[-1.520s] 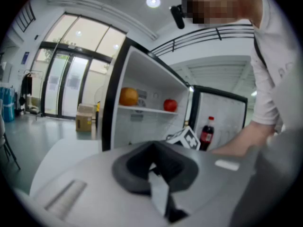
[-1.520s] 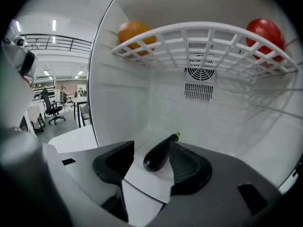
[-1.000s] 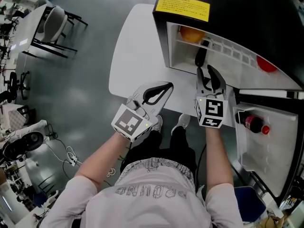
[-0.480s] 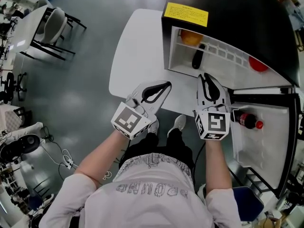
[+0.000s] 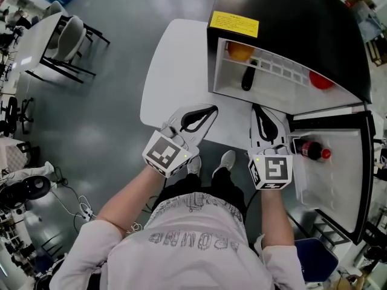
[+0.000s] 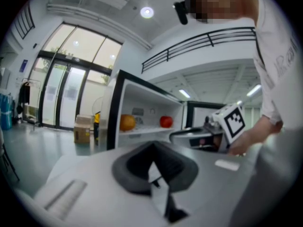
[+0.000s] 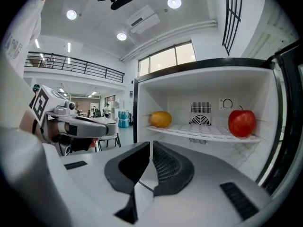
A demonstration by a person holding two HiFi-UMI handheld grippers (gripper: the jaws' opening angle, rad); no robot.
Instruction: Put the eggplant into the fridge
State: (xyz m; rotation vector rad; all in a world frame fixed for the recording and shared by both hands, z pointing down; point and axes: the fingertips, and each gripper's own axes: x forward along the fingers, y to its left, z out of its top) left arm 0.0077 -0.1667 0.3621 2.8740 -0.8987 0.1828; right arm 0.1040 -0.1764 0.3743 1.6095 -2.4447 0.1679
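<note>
The dark eggplant (image 5: 247, 78) lies on the floor of the open black fridge (image 5: 290, 17), under the shelf that carries an orange (image 5: 240, 51) and a red apple (image 5: 320, 79). My right gripper (image 5: 264, 118) hangs just outside the fridge mouth, apart from the eggplant. Its jaws are closing, with nothing between them. My left gripper (image 5: 204, 112) is shut and empty over the white table (image 5: 175, 71). The right gripper view shows the orange (image 7: 161, 118) and apple (image 7: 242, 122) but not the eggplant.
The fridge door (image 5: 338, 180) stands open at the right with a red-capped bottle (image 5: 311, 150) in its rack. A yellow label (image 5: 233, 24) sits on the fridge top. Chairs and a table (image 5: 66, 32) stand far left on the grey floor.
My right gripper has drawn back from the fridge mouth toward me and its jaws have come together. The eggplant stays in the fridge. The left gripper has hardly moved.
</note>
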